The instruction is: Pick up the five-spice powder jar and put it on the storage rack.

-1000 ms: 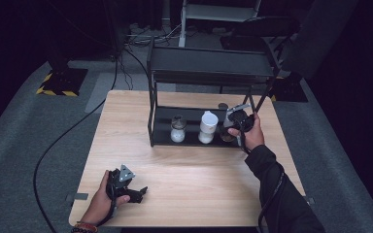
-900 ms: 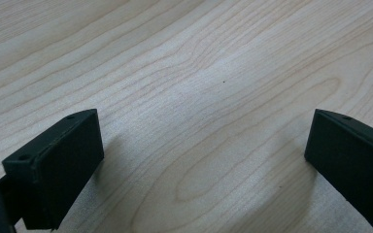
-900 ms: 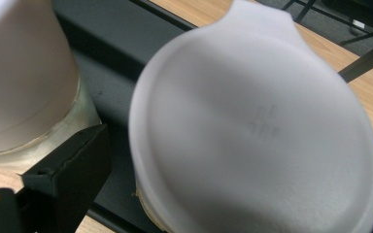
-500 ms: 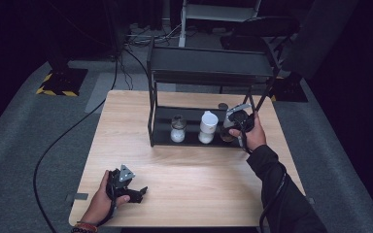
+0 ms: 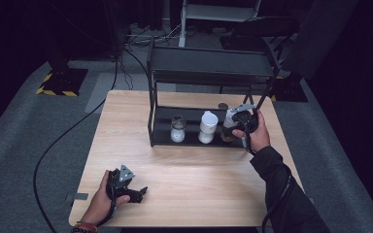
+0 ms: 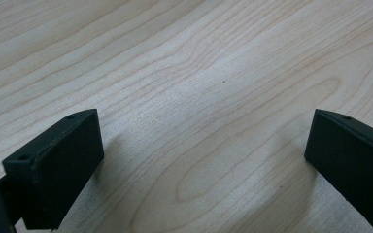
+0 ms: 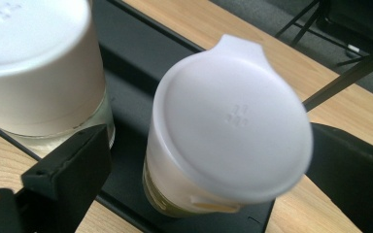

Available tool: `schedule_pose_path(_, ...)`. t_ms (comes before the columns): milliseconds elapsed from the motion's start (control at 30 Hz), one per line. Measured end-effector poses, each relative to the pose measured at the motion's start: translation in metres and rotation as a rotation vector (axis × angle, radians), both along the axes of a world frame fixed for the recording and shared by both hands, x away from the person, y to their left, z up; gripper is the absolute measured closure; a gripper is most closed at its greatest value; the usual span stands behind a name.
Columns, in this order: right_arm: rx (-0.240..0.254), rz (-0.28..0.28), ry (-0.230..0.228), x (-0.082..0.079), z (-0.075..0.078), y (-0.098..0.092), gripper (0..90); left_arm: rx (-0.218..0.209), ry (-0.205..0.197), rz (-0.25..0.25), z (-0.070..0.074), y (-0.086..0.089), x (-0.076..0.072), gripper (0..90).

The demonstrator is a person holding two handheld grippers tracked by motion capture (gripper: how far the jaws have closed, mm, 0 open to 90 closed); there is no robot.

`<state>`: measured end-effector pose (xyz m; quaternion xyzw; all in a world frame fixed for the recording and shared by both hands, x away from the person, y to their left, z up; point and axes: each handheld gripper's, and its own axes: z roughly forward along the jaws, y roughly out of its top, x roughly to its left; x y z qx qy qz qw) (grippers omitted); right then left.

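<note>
A glass jar with a white flip lid (image 7: 228, 131) stands at the right end of the black rack's lower shelf (image 7: 126, 141). It is between the jaws of my right gripper (image 7: 209, 141). The left jaw stands clear of the glass and the right jaw is close beside the lid, so the gripper is open around the jar. From above, the right gripper (image 5: 232, 127) reaches into the rack (image 5: 209, 65) at that jar (image 5: 228, 116). My left gripper (image 5: 141, 191) rests at the table's front left. It is open over bare wood, with nothing between its jaws (image 6: 204, 160).
Two more jars stand on the lower shelf: a white-lidded one (image 5: 208, 127) in the middle, also close by in the right gripper view (image 7: 39, 63), and a smaller one (image 5: 178, 128) to its left. The rack's top shelf overhangs them. The wooden table (image 5: 199, 179) extends in front.
</note>
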<state>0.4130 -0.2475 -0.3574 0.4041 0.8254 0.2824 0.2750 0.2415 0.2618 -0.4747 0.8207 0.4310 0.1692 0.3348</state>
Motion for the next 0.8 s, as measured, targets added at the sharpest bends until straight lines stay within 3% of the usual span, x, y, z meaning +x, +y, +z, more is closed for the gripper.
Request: schedule_pose_path(800, 0.064, 0.019, -0.073, -0.036, 0.004, -0.020, 3.6, 0.000, 0.000, 0.000, 0.000, 0.000, 0.000, 0.5)
